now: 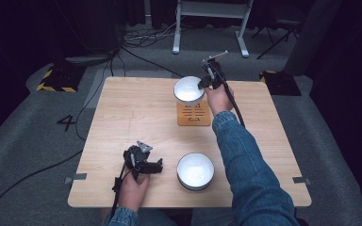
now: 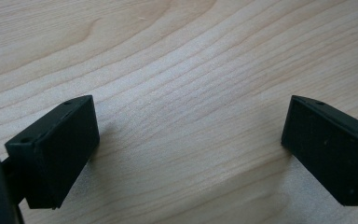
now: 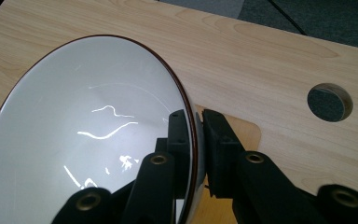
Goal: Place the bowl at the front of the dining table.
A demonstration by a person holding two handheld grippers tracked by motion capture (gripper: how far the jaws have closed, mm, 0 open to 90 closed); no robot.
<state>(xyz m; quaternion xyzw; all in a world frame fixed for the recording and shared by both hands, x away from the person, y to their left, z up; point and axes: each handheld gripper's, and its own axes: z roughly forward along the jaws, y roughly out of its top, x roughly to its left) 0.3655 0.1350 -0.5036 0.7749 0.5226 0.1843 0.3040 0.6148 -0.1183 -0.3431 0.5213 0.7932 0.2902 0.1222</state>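
The right gripper (image 1: 202, 84), clamped on the right-hand rim of a white bowl (image 1: 188, 89), holds it tilted at the table's far side, one jaw inside the wall and one outside. A wooden coaster (image 1: 194, 115) lies just below and nearer. The left gripper (image 1: 156, 166), jaws wide and empty, rests left of a second bowl (image 1: 195, 171).

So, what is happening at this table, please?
A person works with two hand-held grippers. The right gripper is shut on the rim of a white bowl at the wooden coaster on the far side. The left gripper rests open beside a second white bowl near the table's front edge.
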